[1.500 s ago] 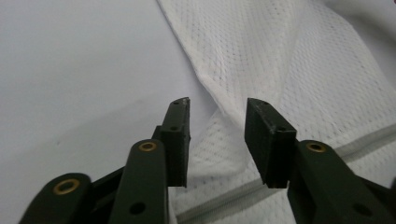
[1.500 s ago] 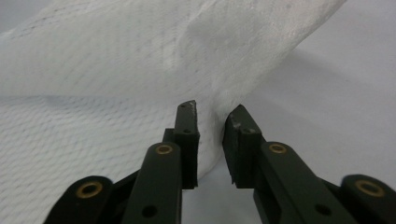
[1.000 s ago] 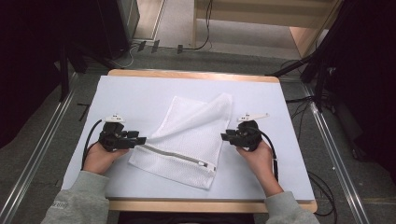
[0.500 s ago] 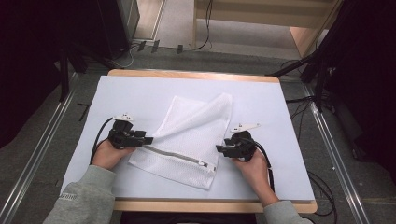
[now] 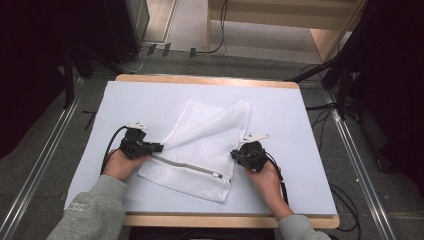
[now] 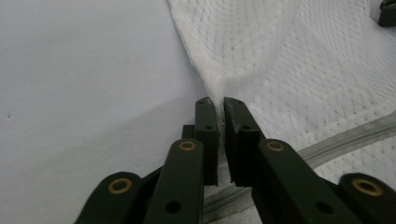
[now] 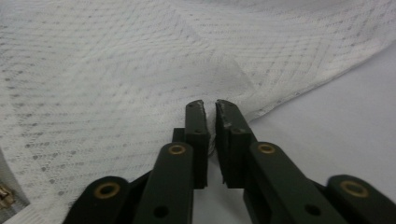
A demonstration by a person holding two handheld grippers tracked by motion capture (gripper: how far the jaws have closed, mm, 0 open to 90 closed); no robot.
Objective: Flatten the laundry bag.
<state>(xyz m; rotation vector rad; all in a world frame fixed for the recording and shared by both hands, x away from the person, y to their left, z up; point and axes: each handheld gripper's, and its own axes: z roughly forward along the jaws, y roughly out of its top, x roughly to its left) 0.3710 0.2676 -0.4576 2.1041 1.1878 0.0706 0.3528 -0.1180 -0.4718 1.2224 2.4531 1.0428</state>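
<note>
Table (image 5: 300, 115) carries a white mesh laundry bag (image 5: 205, 145), lying flat mid-table, partly folded over, zipper (image 5: 187, 167) along the near edge. Step looks like grasping opposite edges to lift or spread it. Left claw (image 5: 159, 147) has just been closing, now pinching the bag's left edge (image 6: 219, 93). Right claw (image 5: 234, 155) has also just been closing, pinching mesh at the right edge (image 7: 233, 79). Next move probably needs both to lift together, keeping the fabric taut.

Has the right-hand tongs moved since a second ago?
Yes. The right tongs slid in from beside the mesh bag toward the table's near edge, and have just closed on the bag's edge.
</note>
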